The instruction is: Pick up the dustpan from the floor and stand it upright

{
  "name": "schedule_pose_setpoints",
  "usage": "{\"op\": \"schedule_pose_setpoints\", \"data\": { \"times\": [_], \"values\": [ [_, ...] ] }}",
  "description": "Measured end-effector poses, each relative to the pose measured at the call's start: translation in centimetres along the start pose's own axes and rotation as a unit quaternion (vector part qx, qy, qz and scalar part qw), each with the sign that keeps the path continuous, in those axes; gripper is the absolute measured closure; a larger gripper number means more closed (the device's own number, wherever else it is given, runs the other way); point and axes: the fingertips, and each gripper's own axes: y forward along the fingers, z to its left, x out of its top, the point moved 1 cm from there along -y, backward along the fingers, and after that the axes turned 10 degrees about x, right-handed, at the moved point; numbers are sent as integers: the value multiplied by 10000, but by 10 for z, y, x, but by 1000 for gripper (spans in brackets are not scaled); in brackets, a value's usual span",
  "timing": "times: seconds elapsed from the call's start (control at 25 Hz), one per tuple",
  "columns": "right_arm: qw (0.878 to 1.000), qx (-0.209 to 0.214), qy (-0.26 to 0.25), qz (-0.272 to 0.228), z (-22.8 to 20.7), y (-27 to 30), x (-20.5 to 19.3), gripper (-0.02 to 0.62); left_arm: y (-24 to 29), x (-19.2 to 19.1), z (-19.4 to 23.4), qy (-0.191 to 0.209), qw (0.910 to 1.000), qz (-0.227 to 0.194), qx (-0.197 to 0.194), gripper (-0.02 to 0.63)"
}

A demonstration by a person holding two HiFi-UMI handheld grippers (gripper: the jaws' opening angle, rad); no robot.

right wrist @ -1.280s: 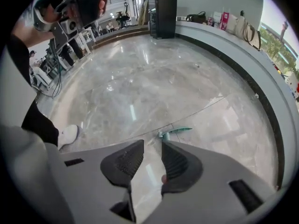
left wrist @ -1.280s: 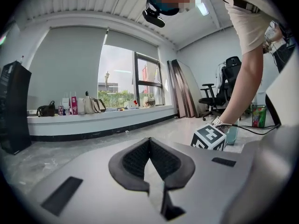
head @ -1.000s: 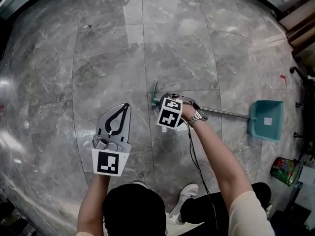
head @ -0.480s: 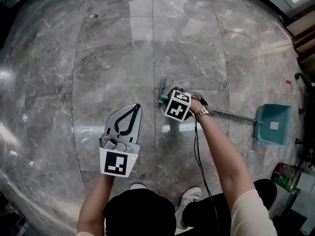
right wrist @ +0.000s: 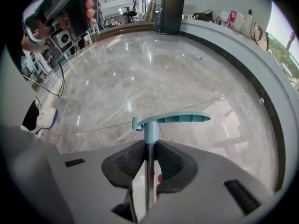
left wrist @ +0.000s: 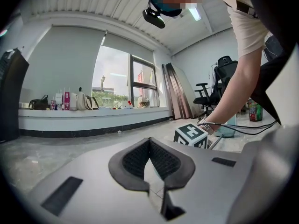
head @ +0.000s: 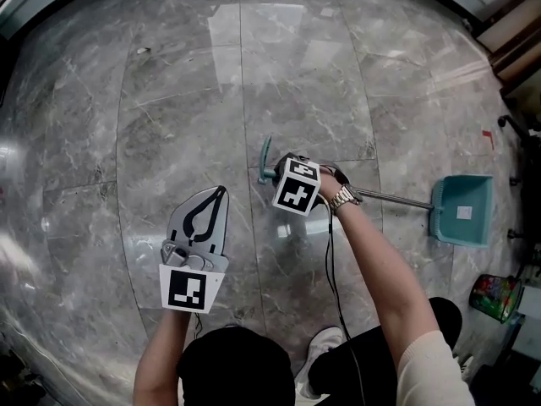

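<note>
Teal plastic dustpan (head: 461, 210), which I judge light, stiff and slick-shafted: right gripper (right wrist: 149, 148) pinches the shaft (right wrist: 149, 171) just below the handle (right wrist: 173, 118), left gripper (left wrist: 150, 146) pressed together, empty.

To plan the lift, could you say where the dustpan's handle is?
In the head view's centre, the handle is clamped in the right gripper, teal grip past the fingers.

Dustpan pole (head: 393, 197) partly under right hand (head: 326, 181)
</note>
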Motion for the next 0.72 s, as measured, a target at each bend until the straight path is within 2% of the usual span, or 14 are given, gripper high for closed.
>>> {"op": "schedule_pose_setpoints", "data": {
  "times": [0.08,0.16,0.24,0.48,0.72],
  "values": [
    [9997,11,-63,-221,6,-37,6,499,3,31,0,-75,9999,-43,128,595],
    [9989,49,-150,-433,16,-86,6,499,5,76,-3,-383,9988,-108,279,595],
    [9976,13,-155,-675,26,-141,5,499,3,125,-10,-450,9986,-86,277,595],
    [9910,-401,-68,-1274,46,-287,-9,499,0,255,-46,-394,9992,4,-10,595],
    [9798,-956,-2,-1759,58,-395,-40,499,-11,351,-94,-71,9993,-12,-374,595]
  ]
}}
